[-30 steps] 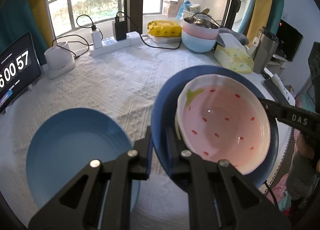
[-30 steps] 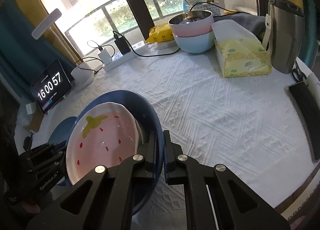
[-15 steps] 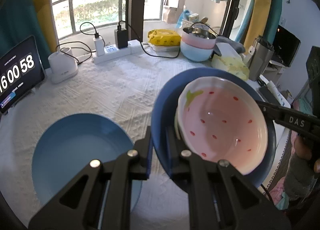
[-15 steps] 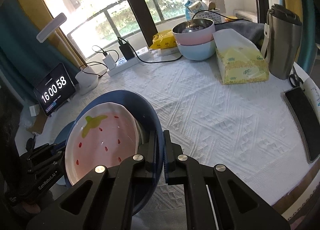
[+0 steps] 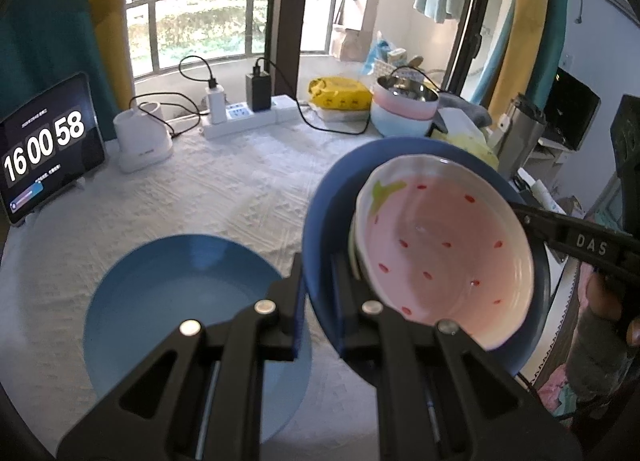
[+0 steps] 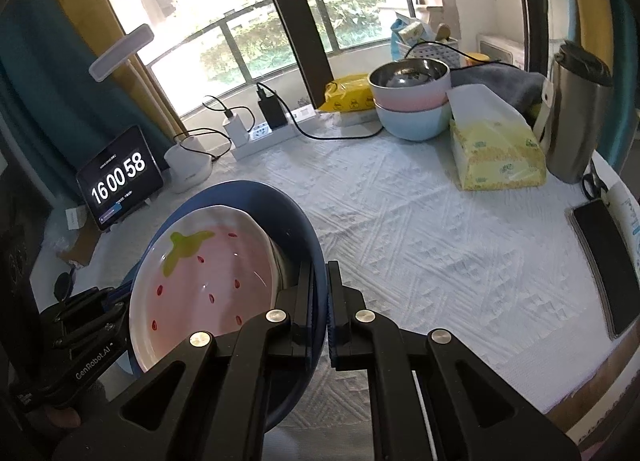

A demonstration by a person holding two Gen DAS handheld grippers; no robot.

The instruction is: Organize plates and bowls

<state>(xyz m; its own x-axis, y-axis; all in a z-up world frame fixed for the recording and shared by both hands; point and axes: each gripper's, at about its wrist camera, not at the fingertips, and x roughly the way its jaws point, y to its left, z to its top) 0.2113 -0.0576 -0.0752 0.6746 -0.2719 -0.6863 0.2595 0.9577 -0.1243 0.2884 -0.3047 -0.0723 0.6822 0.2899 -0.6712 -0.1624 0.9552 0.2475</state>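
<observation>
— Left gripper (image 5: 318, 301) and right gripper (image 6: 318, 311): both clamped on opposite rims of dark blue plate (image 5: 320, 221), strawberry bowl (image 5: 444, 245) inside, above table's near edge.

— Good. Keep level, equal height both sides. Then lower onto light blue plate (image 5: 192, 309) near left edge. No tilting, else sliding bowl.

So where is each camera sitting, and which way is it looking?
Left wrist view: it rides on the left gripper, looking down its fingers at the dark blue plate it pinches and a light blue plate on the table; the person's right hand shows.
Right wrist view: it rides on the right gripper, clamped on the opposite rim of the dark blue plate; the left gripper shows.
Both see the strawberry bowl, the clock tablet and the stacked bowls.
</observation>
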